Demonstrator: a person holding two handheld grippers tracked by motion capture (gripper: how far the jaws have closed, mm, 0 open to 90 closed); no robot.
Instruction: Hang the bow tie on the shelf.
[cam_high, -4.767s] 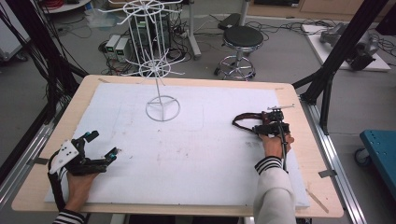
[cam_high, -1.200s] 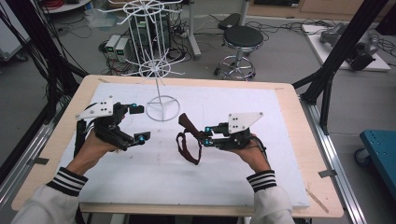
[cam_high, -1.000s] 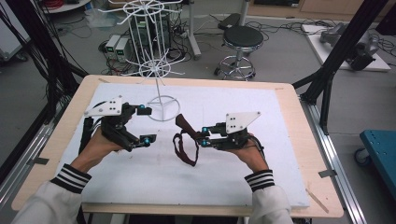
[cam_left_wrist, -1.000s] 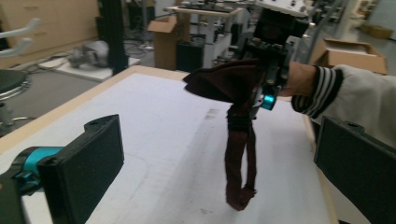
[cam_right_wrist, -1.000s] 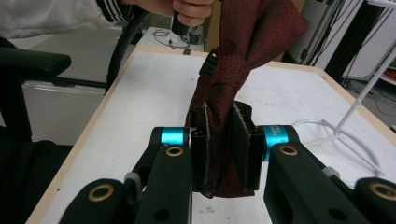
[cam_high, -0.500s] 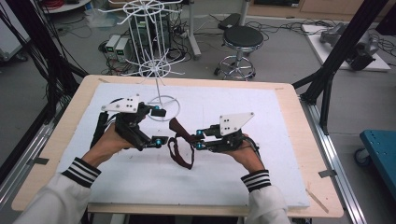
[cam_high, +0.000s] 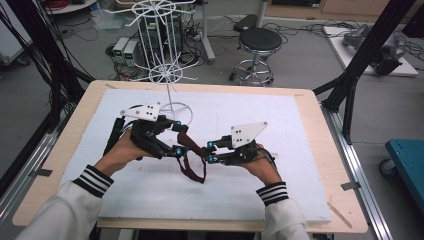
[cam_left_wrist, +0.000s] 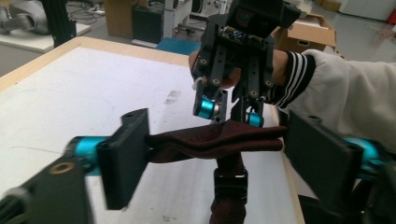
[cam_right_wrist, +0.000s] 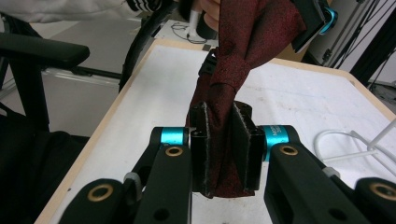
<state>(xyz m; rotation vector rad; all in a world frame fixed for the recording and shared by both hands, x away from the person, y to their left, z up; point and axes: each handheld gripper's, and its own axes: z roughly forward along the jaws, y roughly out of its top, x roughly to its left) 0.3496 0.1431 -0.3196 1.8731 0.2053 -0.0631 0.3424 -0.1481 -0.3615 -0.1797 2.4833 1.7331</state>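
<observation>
the dark red strap (cam_high: 189, 150) hangs above the middle of the tabletop (cam_high: 300, 130), clamped tight in the right gripper (cam_right_wrist: 223, 149). the left gripper (cam_left_wrist: 215, 144) brackets its other end, jaws apart, likely to take over before hanging it on the wire rack (cam_high: 167, 75) near the far edge.

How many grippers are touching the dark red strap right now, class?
2. The left gripper has the strap between its open jaws; the right gripper clamps the strap further along, above the white table mat.
</observation>
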